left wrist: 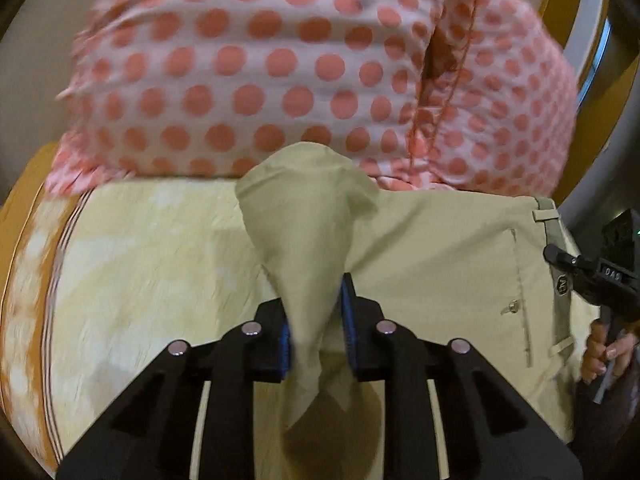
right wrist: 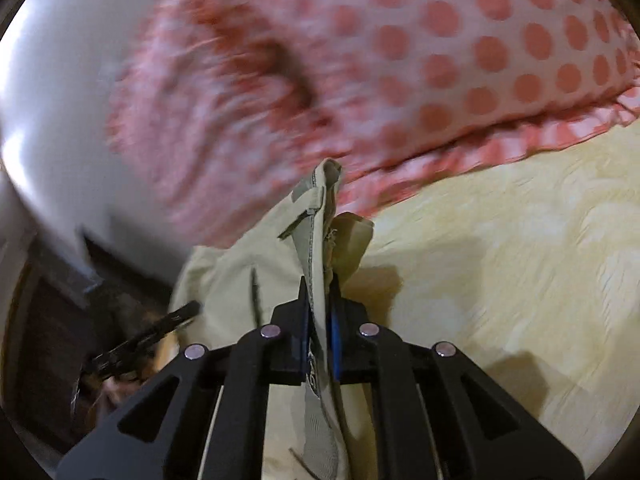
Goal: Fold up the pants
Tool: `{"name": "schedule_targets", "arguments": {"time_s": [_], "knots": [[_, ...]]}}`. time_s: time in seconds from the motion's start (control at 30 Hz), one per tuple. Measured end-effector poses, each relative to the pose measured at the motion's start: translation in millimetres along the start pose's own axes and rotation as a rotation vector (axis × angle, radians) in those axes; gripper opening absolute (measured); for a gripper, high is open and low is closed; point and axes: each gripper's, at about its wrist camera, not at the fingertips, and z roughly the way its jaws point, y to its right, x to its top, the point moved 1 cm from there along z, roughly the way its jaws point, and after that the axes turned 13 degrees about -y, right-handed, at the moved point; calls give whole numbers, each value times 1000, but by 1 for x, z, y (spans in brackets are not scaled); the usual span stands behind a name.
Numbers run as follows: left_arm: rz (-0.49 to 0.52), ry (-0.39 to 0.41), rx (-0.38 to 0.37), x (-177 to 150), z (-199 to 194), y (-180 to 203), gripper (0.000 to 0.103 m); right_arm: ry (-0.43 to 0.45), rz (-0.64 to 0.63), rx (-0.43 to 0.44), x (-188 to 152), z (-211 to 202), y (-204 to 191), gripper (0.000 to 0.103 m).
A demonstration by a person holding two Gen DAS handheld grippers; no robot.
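In the left wrist view, your left gripper (left wrist: pixel 316 320) was clamped on a bunched fold of the khaki pants (left wrist: pixel 440 264), the cloth rising between its blue pads (left wrist: pixel 349 320) in a cone. The rest of the pants lay spread on the yellow bedspread (left wrist: pixel 140 264), with the waistband (left wrist: pixel 554 248), a belt loop and a back-pocket button towards the right. A pink polka-dot pillow (left wrist: pixel 280 72) sat just behind them. At the far right edge your right hand (left wrist: pixel 600 348) held the other tool's handle.

In the right wrist view, your right gripper (right wrist: pixel 320 320) was closed on the pants (right wrist: pixel 224 280) at the waistband (right wrist: pixel 316 216), which stood up between the fingers with a belt loop showing. The pants hung left of the jaws over the bedspread (right wrist: pixel 500 260), and the pillow (right wrist: pixel 460 40), blurred, lay beyond.
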Motion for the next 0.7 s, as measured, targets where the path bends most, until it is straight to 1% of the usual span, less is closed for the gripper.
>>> {"name": "schedule_targets", "arguments": {"time_s": [0.03,0.07,0.1,0.13,0.17,0.2,0.23,0.27,0.33,0.37,0.4,0.43,0.47,0.5,0.53,0.57,0.6,0.63,0.67,0.7], "knots": [[6,-30,52,9,15,5,27,-28,18,-62,5,12,8,13],[17,-49,88,13,22,8,29,-89,35,-145,7,26,17,18],[32,-46,118,15,24,11,32,-108,52,-170,6,29,22,25],[49,-14,147,14,17,14,35,-79,61,-157,4,18,24,26],[60,17,168,11,9,15,35,-37,55,-154,1,7,22,27],[70,67,194,5,-5,16,40,13,41,-144,-2,-7,17,36],[73,97,193,1,-15,17,47,46,16,-98,-7,-20,10,44],[70,126,145,-7,-29,18,50,44,-3,-48,-13,-27,4,44],[80,125,8,-22,-43,26,53,-11,-41,43,-23,-26,-8,44],[84,113,-34,-26,-42,28,55,-55,-51,69,-28,-20,-12,44],[81,72,-84,-30,-35,31,57,-98,-48,75,-33,-10,-12,47],[56,9,-116,-31,-21,32,57,-166,-14,42,-38,7,-7,50],[25,-43,-118,-31,-6,30,57,-202,20,9,-40,20,-2,49],[-13,-96,-87,-29,11,26,52,-182,50,45,-40,24,5,47],[-27,-118,-34,-29,23,23,36,-178,80,67,-39,24,9,44],[-11,-93,22,-31,23,26,31,-184,118,52,-39,20,10,42],[9,-67,113,-33,17,31,33,-171,128,1,-41,15,5,43],[11,-53,155,-37,11,33,45,-122,86,-119,-50,2,-10,54],[12,-18,173,-46,-3,36,49,-76,28,-203,-60,-8,-24,62],[24,34,178,-59,-21,40,58,-29,-33,-259,-73,-17,-37,79]]}}
